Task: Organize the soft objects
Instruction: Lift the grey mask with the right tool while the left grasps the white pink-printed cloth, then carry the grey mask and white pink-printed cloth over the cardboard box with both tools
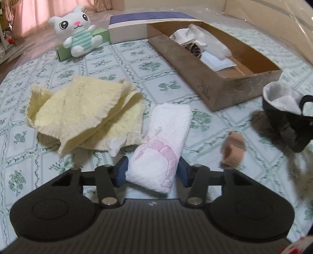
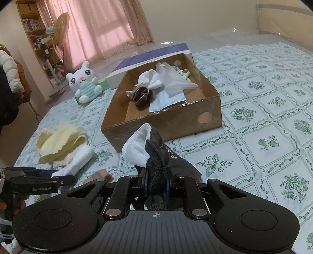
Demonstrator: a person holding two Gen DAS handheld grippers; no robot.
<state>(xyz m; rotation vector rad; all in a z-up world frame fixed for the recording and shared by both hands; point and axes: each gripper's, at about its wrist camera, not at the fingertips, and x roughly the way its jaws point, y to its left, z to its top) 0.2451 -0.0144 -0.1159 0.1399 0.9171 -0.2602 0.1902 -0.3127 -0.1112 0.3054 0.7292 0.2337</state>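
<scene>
1. Bunny plush [image 1: 77, 31] in a striped green top sits at about 11 o'clock in the left wrist view, leaning on a green box [image 1: 62, 51] on the bed's floral cover [image 1: 156, 86].
2. Yellow towel [image 1: 82, 113] lies crumpled at 10 o'clock, its lower right edge touching the white folded cloth [image 1: 166, 140] with a pink print.
3. Left gripper [image 1: 153, 172] has its jaws on either side of the near end of that white cloth, blue pads against its sides, grasping it while the cloth lies on the cover.
4. Small tan item [image 1: 232, 148] lies just right of the cloth; what it is I cannot tell.
5. Cardboard box [image 1: 225, 91] stands at 1 o'clock, open-topped, holding white cloths, a brown fabric piece [image 2: 141, 95], a face mask [image 2: 166, 101] and clear plastic [image 2: 176, 78]; its purple lid [image 1: 148, 17] lies behind it.
6. Right gripper [image 2: 156, 187] has its jaws clenched on a black cloth item with white lining [image 2: 154, 154], held above the cover in front of the box's near wall.
</scene>
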